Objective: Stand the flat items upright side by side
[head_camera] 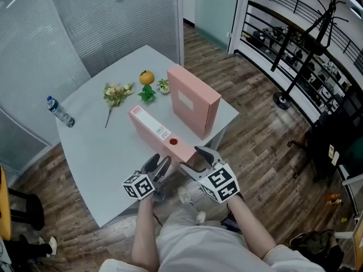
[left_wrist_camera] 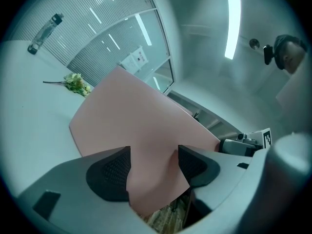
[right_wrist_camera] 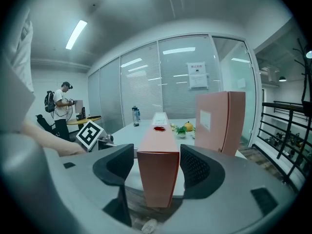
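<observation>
Two pink box files are on the grey table (head_camera: pixel 96 152). One file (head_camera: pixel 193 98) stands upright at the far right, also seen in the right gripper view (right_wrist_camera: pixel 219 121). The other file (head_camera: pixel 156 130) rests on its long edge, spine up, and its near end overhangs the table's front edge. My right gripper (head_camera: pixel 198 160) (right_wrist_camera: pixel 157 162) is shut on that near end (right_wrist_camera: pixel 156 174), a pad on each side. My left gripper (head_camera: pixel 159 164) (left_wrist_camera: pixel 153 162) sits at the file's left face (left_wrist_camera: pixel 141 126), jaws apart; the pink face lies behind its pads.
At the back of the table lie a water bottle (head_camera: pixel 59 112), a bunch of flowers (head_camera: pixel 116 93), an orange (head_camera: pixel 147 77) and small green plants (head_camera: pixel 148 93). A black stand (head_camera: pixel 300 55) and railing are on the wooden floor to the right. A person (right_wrist_camera: pixel 61 106) stands far left.
</observation>
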Available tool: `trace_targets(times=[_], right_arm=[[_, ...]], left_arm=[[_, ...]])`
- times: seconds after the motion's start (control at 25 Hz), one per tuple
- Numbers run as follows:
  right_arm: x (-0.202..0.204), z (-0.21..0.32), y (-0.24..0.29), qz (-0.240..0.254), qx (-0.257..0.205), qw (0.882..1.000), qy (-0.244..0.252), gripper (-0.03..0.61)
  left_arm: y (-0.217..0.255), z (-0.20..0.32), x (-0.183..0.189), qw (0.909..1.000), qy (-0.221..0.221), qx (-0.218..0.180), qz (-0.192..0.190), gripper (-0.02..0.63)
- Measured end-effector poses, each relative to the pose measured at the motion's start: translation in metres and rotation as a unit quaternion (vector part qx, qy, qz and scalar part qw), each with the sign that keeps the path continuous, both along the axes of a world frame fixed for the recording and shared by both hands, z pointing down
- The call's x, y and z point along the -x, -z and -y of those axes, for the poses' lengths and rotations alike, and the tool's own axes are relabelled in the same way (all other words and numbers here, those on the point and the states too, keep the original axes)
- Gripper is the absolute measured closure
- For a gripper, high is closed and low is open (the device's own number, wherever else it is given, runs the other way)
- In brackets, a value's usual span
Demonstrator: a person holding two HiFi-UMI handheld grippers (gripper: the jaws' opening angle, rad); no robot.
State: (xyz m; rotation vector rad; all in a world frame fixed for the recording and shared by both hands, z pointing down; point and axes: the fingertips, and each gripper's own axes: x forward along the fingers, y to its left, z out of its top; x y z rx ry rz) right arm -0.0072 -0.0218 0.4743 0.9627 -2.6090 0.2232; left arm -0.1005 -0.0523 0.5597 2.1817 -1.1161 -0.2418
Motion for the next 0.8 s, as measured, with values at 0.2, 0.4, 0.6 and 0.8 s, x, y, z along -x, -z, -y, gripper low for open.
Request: trace_targets(times=[0.2, 0.4, 0.6, 0.8], right_arm=[[-0.003, -0.002, 0.01, 0.01, 0.003, 1.0, 0.002, 0.279], [-0.003, -0.005, 0.016, 0.017, 0.007, 1.0, 0.004, 0.279], [-0.002, -0.001, 0.029, 0.026, 0.004, 1.0, 0.002, 0.279], [0.005, 0.005, 0.038, 0.009, 0.034, 0.999, 0.008, 0.279]], left_arm=[[0.009, -0.001, 0.003, 1.0, 0.002, -0.008, 0.0, 0.314], [0.018, -0.005, 0.003, 0.9999, 0.001, -0.014, 0.005, 0.314], [0.024, -0.006, 0.014, 0.9997, 0.009, -0.019, 0.012, 0.314], [0.034, 0.006, 0.034, 0.9986, 0.04, -0.033, -0.008, 0.314]])
